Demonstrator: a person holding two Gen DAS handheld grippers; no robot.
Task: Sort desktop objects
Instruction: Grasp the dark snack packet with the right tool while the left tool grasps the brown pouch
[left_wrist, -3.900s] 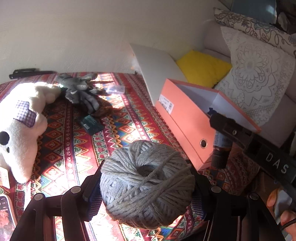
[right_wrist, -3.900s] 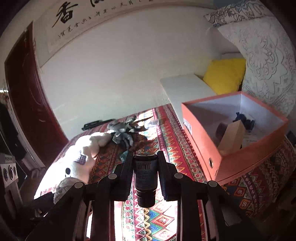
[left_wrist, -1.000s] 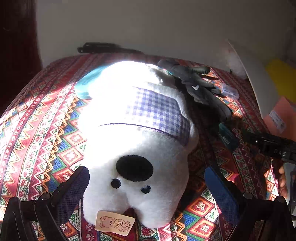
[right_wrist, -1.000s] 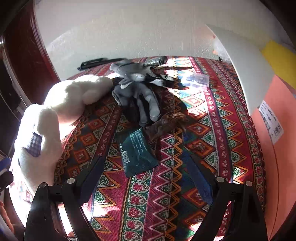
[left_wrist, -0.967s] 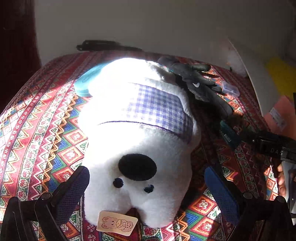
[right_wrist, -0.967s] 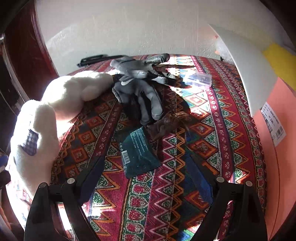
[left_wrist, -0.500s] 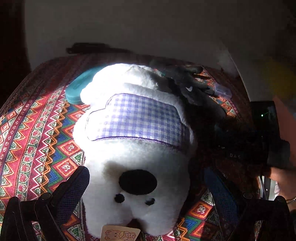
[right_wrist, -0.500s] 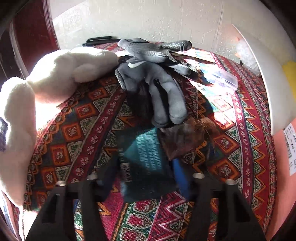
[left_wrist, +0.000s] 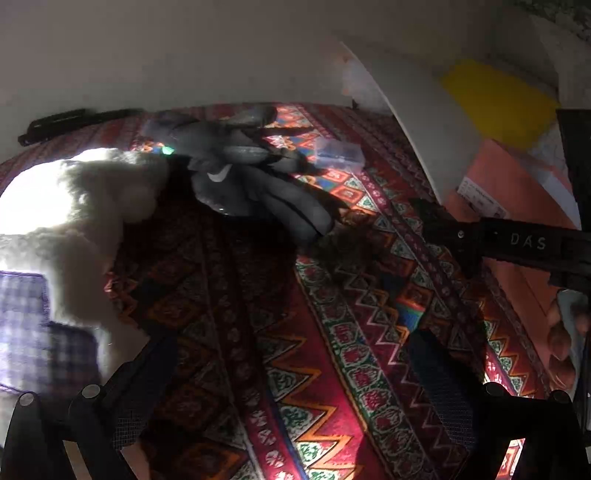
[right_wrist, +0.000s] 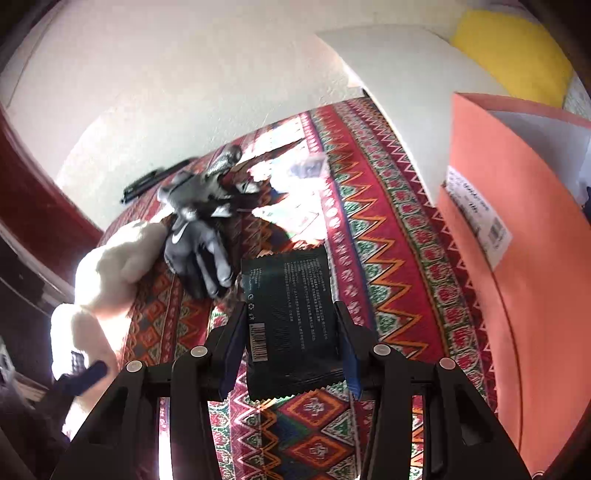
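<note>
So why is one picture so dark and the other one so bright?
Left wrist view: mostly dim and shadowy, yet sun blows out the plush toy to plain white. Right wrist view: bright sunlight, the gloves smeared by motion, but the dark packet in the right tongs stays sharp.

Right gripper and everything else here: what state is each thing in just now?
Right gripper: shut on the dark packet.
Dark packet: held between the fingers, lifted off the cloth.
Left gripper: open, holding nothing.
Grey gloves: lying in a heap on the cloth.
Plush bear: lying on the cloth.
Orange box: open on top.
</note>
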